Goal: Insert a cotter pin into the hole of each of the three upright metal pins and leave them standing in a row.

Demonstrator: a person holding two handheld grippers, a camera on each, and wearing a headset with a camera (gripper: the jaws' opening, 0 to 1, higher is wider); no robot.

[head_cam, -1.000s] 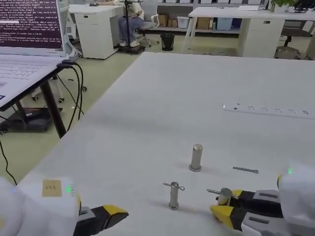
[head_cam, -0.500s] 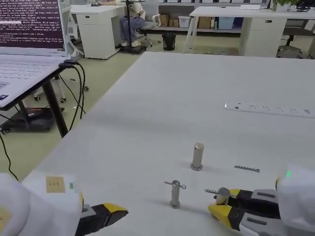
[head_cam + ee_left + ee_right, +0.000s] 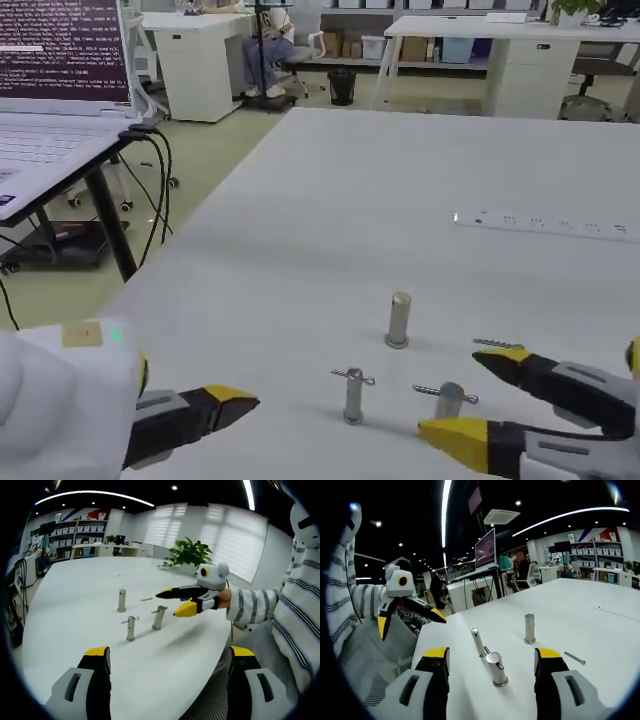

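Three upright metal pins stand on the white table point(image 3: 330, 200). The far pin point(image 3: 399, 319) is bare. The near left pin point(image 3: 353, 394) and the near right pin point(image 3: 449, 399) each carry a cotter pin through the top. A loose cotter pin point(image 3: 492, 344) lies to the right, its end under a jaw. My right gripper point(image 3: 476, 395) is open, its jaws either side of the near right pin point(image 3: 496, 669) without touching it. My left gripper point(image 3: 232, 404) hovers at the near left, open and holding nothing point(image 3: 167, 652), well short of the pins.
A white power strip point(image 3: 540, 223) lies across the table's far right. A laptop point(image 3: 45, 110) on a stand with hanging cables sits off the table's left edge. Desks and a seated person are far behind.
My right gripper was shut on the near right pin; its jaws have now spread and let it go. That pin stays upright. The left gripper has barely moved.
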